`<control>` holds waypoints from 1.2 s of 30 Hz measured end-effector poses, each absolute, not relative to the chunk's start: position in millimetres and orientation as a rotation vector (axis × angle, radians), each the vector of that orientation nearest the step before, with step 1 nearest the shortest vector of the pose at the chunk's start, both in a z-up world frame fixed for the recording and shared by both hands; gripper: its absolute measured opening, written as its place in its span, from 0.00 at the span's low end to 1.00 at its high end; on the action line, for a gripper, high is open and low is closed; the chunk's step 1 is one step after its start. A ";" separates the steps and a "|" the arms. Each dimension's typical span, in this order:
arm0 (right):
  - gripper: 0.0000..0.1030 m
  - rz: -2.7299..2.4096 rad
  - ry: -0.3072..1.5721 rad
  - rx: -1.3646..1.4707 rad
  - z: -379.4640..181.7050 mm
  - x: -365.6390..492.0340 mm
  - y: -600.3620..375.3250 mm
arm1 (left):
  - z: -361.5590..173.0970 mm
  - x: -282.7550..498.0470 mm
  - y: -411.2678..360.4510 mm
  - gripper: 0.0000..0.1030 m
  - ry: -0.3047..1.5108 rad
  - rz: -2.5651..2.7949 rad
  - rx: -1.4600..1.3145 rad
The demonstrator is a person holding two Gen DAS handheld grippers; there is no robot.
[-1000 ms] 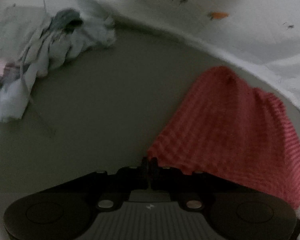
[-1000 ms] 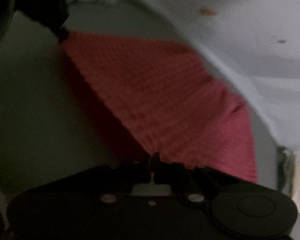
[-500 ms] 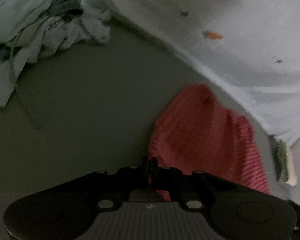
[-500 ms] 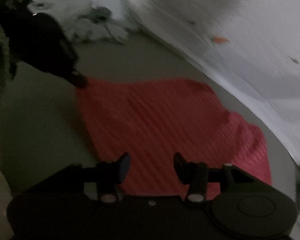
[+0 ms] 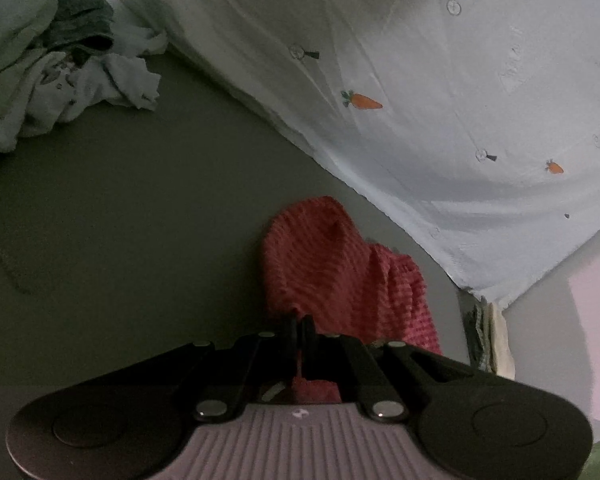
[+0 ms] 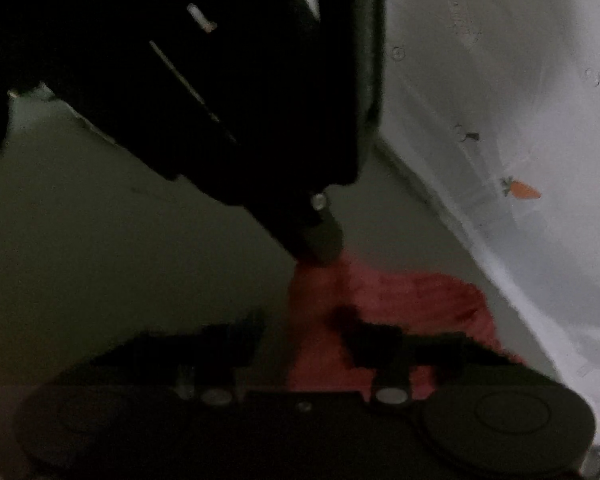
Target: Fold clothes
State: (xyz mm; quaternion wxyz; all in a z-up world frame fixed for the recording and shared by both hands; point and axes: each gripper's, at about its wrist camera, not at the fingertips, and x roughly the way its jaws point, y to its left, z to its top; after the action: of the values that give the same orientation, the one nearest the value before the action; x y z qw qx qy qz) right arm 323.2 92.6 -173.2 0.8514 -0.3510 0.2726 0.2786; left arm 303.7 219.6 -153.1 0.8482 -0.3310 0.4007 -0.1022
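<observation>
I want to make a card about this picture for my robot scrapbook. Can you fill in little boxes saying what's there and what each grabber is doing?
being folded: red waffle cloth, bunched up on the grey surface
left gripper: shut, pinching the cloth's edge
right gripper: open, over the cloth
beside it: white carrot-print fabric
far corner: pile of pale clothes
picture quality: right view blurry and dark

Bunched red waffle-knit cloth [image 5: 340,272]
</observation>
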 end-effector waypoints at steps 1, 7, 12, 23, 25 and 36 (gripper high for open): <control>0.03 0.584 0.573 -0.722 -170.1 324.2 88.2 | -152.7 304.9 220.8 0.02 0.848 -0.225 -0.705; 0.02 0.561 0.583 -0.627 -147.5 322.1 57.9 | -160.8 330.9 238.4 0.24 0.867 -0.240 -0.771; 0.02 0.507 0.659 -0.436 -126.3 330.1 35.6 | -185.3 373.3 241.8 0.40 0.943 -0.250 -0.841; 0.02 0.435 0.717 -0.339 -127.2 345.6 9.3 | -221.8 494.4 197.4 0.75 1.031 -0.304 -0.876; 0.02 0.438 0.721 -0.325 -128.4 348.9 5.4 | -228.4 515.6 189.5 0.75 1.068 -0.262 -0.827; 0.02 0.452 0.702 -0.184 -114.9 355.3 -43.0 | -233.7 549.1 160.1 0.00 1.144 -0.090 -0.735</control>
State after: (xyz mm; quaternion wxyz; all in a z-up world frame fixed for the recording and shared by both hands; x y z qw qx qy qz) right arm 355.3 -43.0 -114.9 0.9100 -0.0894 0.3405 0.2192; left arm 549.1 160.1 -233.7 0.7766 -0.3397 0.5290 -0.0417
